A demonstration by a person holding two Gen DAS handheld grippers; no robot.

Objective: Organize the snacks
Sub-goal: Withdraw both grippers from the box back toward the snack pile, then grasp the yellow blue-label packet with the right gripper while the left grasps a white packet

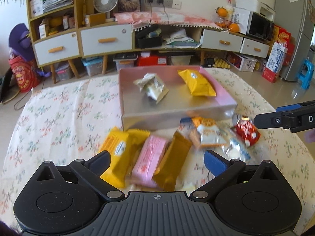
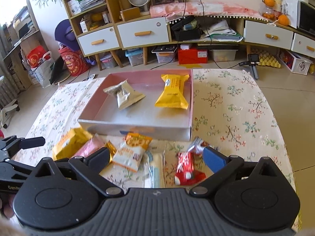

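A pink box [image 1: 226, 98] [image 2: 137, 130] on the flowered cloth holds a beige packet [image 1: 153, 87] [image 2: 124, 95] and a yellow packet [image 1: 198, 84] [image 2: 173, 92]. In front of it lie loose snacks. My left gripper [image 1: 157, 158] stands open above a yellow packet [image 1: 118, 149], a pink packet [image 1: 151, 157] and a gold-brown one [image 1: 173, 157]. My right gripper [image 2: 156, 154] is open over an orange-and-white packet [image 2: 132, 151], a white-and-blue packet [image 2: 156, 169] and a red packet [image 2: 187, 167]. Neither holds anything.
The table's flowered cloth [image 2: 236, 108] is bare to the right of the box. Beyond the table stand a low cabinet with white drawers [image 1: 106, 39], storage bins under it, and a blue stool [image 1: 306, 72]. A finger [image 2: 33, 142] of my left gripper shows at the right wrist view's left edge.
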